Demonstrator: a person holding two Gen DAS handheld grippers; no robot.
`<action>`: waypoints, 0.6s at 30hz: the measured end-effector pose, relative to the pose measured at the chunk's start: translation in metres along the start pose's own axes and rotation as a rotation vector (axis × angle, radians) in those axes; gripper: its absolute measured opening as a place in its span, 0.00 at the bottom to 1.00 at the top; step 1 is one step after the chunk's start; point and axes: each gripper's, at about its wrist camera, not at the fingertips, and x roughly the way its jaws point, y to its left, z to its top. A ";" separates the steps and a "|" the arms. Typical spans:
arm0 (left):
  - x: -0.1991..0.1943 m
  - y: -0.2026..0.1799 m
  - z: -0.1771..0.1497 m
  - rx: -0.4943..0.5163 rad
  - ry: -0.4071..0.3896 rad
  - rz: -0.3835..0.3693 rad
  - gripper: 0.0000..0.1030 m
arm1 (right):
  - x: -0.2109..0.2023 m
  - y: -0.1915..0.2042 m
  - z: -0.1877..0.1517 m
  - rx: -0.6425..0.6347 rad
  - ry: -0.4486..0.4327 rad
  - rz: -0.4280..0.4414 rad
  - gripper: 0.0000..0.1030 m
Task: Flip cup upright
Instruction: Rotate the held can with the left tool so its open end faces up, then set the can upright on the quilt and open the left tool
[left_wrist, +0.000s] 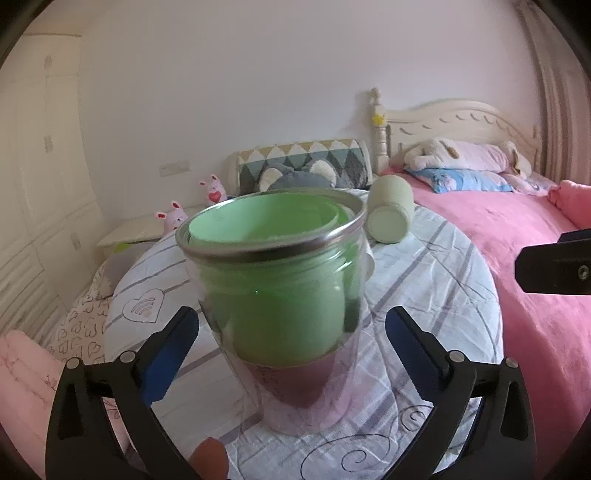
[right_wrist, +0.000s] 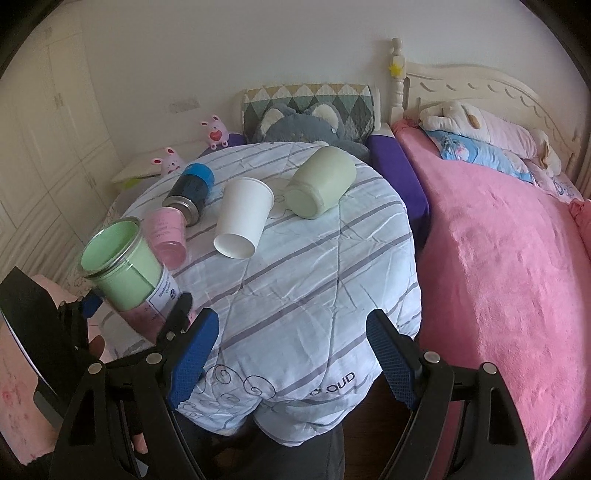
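The clear cup (left_wrist: 275, 295), which carries a green liner and a metal rim, is seen upright with its mouth facing up, close in front of the left gripper (left_wrist: 291, 339). The jaws of that gripper are spread wide on either side of the cup's lower body, and a visible gap remains between each blue pad and the cup wall; whether the cup's base rests on the striped cloth (left_wrist: 424, 266) cannot be told, since from the right wrist view the cup (right_wrist: 122, 266) appears tilted slightly and its base is hidden behind the left gripper (right_wrist: 136, 306). The right gripper (right_wrist: 291, 354) is held over the near edge of the round table covered by the striped cloth (right_wrist: 314, 266), with its jaws wide apart and nothing between them. On the cloth, a white paper cup (right_wrist: 243, 218), a pale green mug (right_wrist: 321, 184), a pink cup (right_wrist: 166, 236) and a dark can with a blue cap (right_wrist: 192, 192) are all seen lying on their sides. A bed with a pink blanket (right_wrist: 498, 258) stands beside the table.
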 end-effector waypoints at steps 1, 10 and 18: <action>-0.001 0.000 0.002 0.001 0.010 -0.010 1.00 | -0.001 0.001 0.000 0.001 -0.003 0.002 0.81; -0.020 0.011 0.023 -0.006 0.128 -0.045 1.00 | -0.021 0.002 0.002 0.020 -0.063 0.029 0.81; -0.056 0.037 0.042 -0.024 0.188 0.011 1.00 | -0.038 0.010 0.004 0.023 -0.134 0.050 0.81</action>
